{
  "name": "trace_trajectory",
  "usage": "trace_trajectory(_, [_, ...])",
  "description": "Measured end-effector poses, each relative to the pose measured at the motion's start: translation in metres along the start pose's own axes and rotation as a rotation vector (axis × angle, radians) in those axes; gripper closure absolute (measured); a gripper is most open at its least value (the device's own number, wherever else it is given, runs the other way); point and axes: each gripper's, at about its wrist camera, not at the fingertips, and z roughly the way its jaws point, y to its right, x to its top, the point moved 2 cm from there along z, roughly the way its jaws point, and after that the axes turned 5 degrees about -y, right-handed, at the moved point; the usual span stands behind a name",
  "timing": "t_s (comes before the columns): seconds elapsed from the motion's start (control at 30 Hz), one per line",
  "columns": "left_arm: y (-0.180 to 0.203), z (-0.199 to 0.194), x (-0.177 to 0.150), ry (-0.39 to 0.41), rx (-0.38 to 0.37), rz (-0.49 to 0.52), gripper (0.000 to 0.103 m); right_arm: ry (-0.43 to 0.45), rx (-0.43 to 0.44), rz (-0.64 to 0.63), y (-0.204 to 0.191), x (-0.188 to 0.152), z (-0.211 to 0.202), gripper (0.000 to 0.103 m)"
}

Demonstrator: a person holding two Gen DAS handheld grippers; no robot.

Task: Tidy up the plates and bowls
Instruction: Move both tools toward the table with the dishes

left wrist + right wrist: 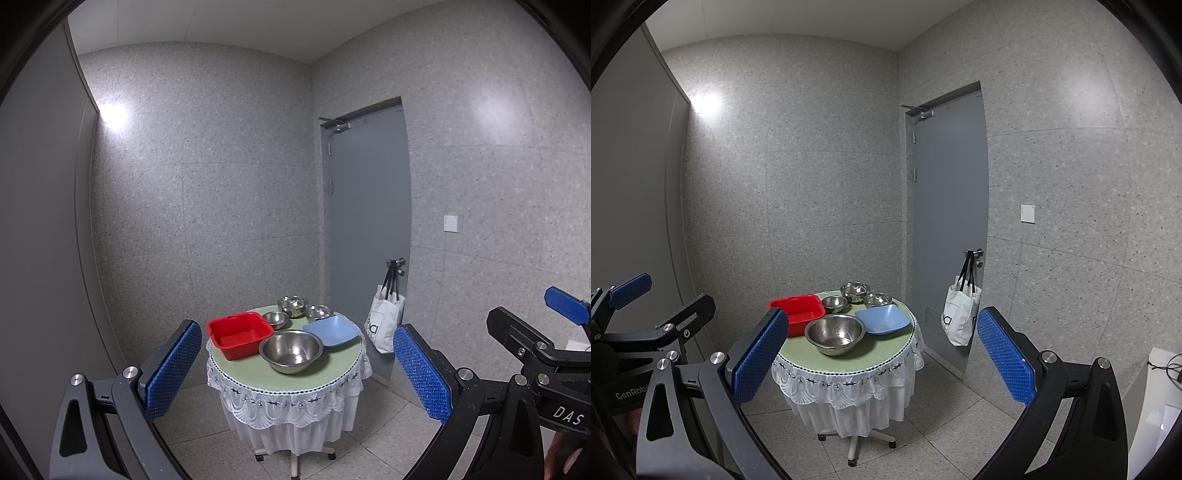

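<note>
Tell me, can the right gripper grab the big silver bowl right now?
Probably not yet. The right hand-held gripper is open and empty, but it is well back from the table. Nothing blocks the big silver bowl: it sits at the near edge, so moving closer should do it.

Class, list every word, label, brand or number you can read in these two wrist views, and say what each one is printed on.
"DAS": white letters on the black body of the right gripper, seen in the left wrist view.
"GenRob", cut off by a finger: on the black body of the left gripper, seen in the right wrist view.
Dark print on the white tote bag hanging from the door handle: too distorted to read.
</note>
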Motion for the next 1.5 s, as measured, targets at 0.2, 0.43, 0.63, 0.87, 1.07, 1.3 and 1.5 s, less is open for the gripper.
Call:
trace_trajectory(0.2, [0.0,-0.001,-0.002,0.001,-0.003,-0.001,0.001,0.002,0.001,0.001,0.005,-0.001,-0.004,0.0])
trace_trajectory(0.43, [0.0,-0.001,-0.002,-0.002,-0.001,-0.001,0.0,0.0,0.003,0.002,0.005,-0.003,-0.006,0.0])
trace_trajectory(0.63, [0.003,-0.001,-0.003,-0.005,0.004,0.0,0.0,-0.005,0.01,0.003,0.011,-0.005,-0.006,0.0])
trace_trajectory(0.87, [0.007,0.004,-0.001,-0.013,0.008,-0.001,0.001,-0.017,0.021,0.003,0.021,-0.003,0.0,0.0])
trace_trajectory(1.07, [0.018,0.009,0.001,-0.017,0.015,-0.003,0.0,-0.019,0.027,0.0,0.027,-0.002,0.002,0.0])
trace_trajectory(1.3, [0.031,0.022,0.0,-0.028,0.022,-0.008,0.0,-0.033,0.04,-0.004,0.04,0.0,0.013,0.0])
trace_trajectory(1.5, [0.037,0.036,0.004,-0.04,0.023,-0.016,0.0,-0.043,0.044,-0.012,0.045,0.001,0.025,0.0])
